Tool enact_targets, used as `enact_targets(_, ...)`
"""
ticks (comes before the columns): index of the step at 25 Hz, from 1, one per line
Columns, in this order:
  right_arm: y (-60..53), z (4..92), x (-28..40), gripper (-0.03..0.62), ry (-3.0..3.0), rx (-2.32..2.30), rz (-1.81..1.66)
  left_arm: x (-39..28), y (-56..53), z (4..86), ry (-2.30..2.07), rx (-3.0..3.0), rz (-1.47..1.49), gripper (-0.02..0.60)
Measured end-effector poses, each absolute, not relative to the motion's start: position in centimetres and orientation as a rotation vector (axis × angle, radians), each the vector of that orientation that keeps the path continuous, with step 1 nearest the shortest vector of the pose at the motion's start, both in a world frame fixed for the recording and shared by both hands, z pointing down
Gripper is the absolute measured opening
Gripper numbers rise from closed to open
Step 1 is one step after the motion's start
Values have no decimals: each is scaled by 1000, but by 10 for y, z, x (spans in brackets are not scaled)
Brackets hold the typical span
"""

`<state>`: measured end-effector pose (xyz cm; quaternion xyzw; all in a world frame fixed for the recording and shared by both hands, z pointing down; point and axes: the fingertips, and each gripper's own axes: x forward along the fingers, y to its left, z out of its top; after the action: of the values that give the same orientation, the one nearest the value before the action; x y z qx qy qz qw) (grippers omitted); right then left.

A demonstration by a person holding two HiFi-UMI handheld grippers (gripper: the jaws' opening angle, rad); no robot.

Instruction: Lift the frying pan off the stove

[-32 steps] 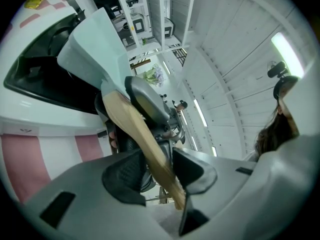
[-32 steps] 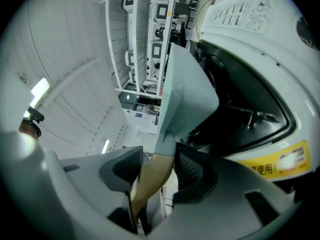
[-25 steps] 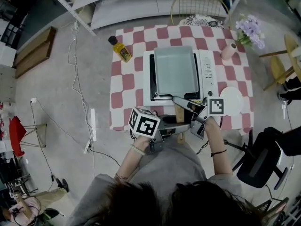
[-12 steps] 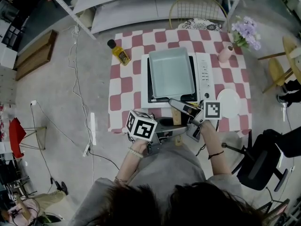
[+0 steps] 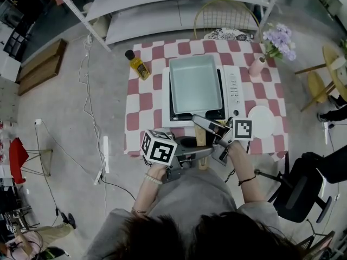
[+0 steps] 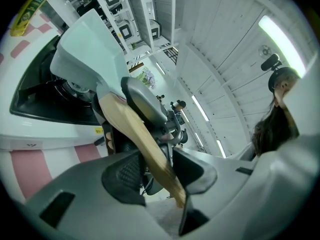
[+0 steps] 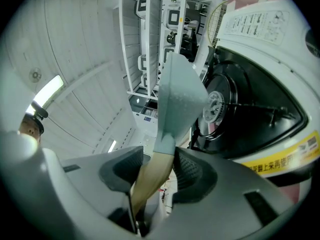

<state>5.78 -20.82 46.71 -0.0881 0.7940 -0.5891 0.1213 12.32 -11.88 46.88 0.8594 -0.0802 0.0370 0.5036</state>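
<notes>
Little has shifted since a second ago: both grippers hold the same places on the pan's handle, and the pan shows slightly farther over the stove's far edge.

Two grippers. The left gripper [image 6: 157, 173] is clamped across the wooden handle [image 6: 135, 134] near its free end. The right gripper [image 7: 157, 176] is clamped where the handle meets the pan.

One frying pan [image 5: 196, 83], rectangular and pale green, is held over the one stove [image 5: 234, 88]. In the right gripper view its base stands apart from the single burner [image 7: 217, 106].

One table [image 5: 142, 99], under a red-and-white checked cloth, carries the stove at its middle. One oil bottle [image 5: 136, 65] stands at the far left corner. One pink vase [image 5: 255, 67] of purple flowers stands at the far right corner. One white plate [image 5: 259, 118] lies by the right edge.

In the head view the pan hides the burner, the grippers cover most of the handle, and the person's hair fills the lower edge.

The floor is grey concrete, crossed by a cable [image 5: 89, 91]. A yellow wire chair [image 5: 225, 18] stands beyond the far edge, with white shelving behind.
</notes>
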Motion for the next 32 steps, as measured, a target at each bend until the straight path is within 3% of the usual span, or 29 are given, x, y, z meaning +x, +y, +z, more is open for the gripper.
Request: enact_targets(32, -193, 383, 70, 199, 2381, -213, -1477, 131, -103, 401, -210, 2270, 65, 181)
